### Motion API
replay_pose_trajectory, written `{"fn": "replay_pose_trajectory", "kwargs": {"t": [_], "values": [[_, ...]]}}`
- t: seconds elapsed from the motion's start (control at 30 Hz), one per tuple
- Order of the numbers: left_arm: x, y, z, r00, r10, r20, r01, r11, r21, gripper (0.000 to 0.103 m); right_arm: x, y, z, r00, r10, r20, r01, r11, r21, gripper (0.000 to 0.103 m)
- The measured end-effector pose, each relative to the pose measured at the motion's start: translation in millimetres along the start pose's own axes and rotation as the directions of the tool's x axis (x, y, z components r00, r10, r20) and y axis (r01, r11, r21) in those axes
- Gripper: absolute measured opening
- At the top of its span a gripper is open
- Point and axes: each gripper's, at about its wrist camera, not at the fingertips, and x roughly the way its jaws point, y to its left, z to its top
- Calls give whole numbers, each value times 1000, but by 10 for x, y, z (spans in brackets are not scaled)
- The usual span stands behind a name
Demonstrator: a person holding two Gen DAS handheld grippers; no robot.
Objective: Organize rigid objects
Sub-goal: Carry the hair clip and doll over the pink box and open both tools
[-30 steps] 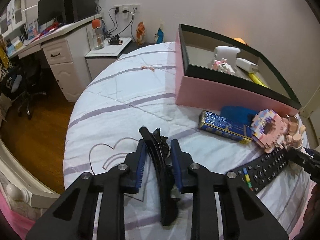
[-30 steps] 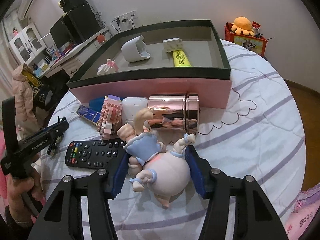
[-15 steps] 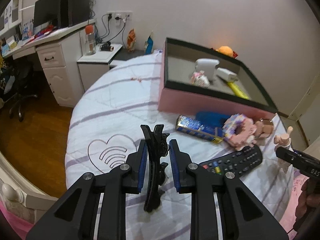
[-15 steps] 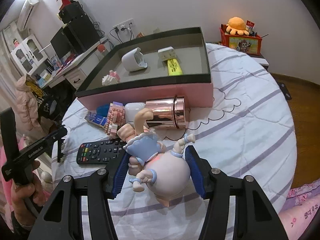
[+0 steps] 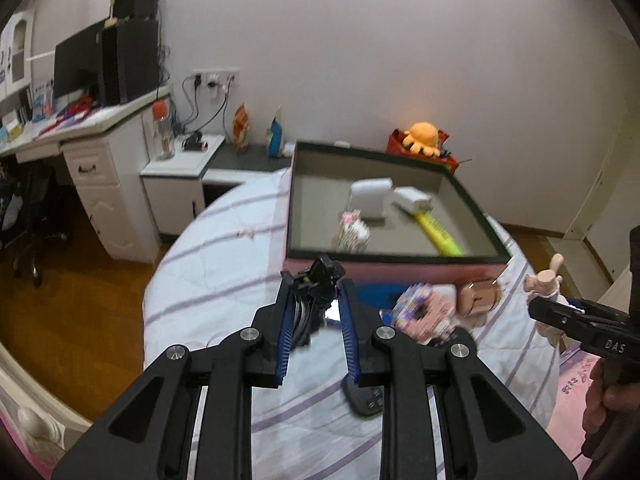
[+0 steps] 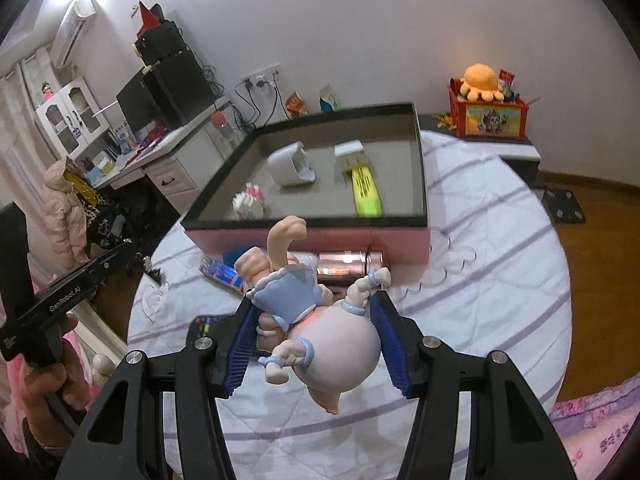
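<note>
Layout: box (image 6: 304,236) sat on the bed (image 6: 500,280), clutter lined up in front of it

Inside the box, a block figure (image 6: 249,205) is placed near the front-left corner, with a cup-shaped holder (image 6: 290,164) behind it and a small charger (image 6: 350,155) plus a flat bar (image 6: 366,192) to the right. A metal cylinder (image 6: 347,263) is laid against the box's front wall, a foil pack (image 6: 222,274) left of it. A remote (image 5: 366,398) is seen nearer on the bed. The counter (image 6: 160,152) is found behind-left, a toy crate (image 6: 492,118) behind-right.
</note>
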Motion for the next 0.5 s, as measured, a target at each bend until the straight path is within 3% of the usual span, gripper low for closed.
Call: {"fn": "replay_pose_trajectory", "kwargs": {"t": [0.3,0.5], "values": [[-187,-185,570,993,-78,92,73,996,54,22,-121,115,499,997,-8,82,13,998,-60,57],[67,-277,955,988,-130,86,124,990,69,22,73,107,855,996,-25,85,30,997,-69,57]]}}
